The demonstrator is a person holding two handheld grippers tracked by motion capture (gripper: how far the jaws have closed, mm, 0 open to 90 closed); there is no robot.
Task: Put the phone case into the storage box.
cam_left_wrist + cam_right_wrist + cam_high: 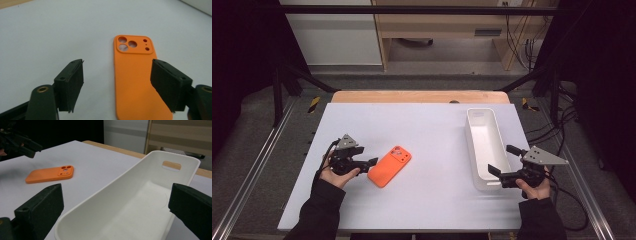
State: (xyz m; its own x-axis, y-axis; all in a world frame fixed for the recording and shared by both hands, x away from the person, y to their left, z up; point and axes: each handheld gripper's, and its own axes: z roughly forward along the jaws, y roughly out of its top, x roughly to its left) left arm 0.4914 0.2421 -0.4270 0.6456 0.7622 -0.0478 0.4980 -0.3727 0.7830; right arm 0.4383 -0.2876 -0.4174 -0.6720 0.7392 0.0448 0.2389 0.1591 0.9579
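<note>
An orange phone case (389,166) lies flat on the white table (427,130), its camera cutouts pointing away from the person. My left gripper (368,163) hovers just left of the case, open, with nothing between the pads. In the left gripper view the case (135,75) lies on the table below my left gripper (117,75), near the right pad. My right gripper (502,160) stands open at the near right end of a long white bin (484,145). In the right gripper view my right gripper (115,205) has its jaws wide apart either side of the empty bin (140,202).
The bin has a handle slot (171,165) in its far end wall. A wooden strip (419,96) edges the table's far side. Metal frame rails (257,165) run along both sides, and cables (562,130) lie on the floor at right.
</note>
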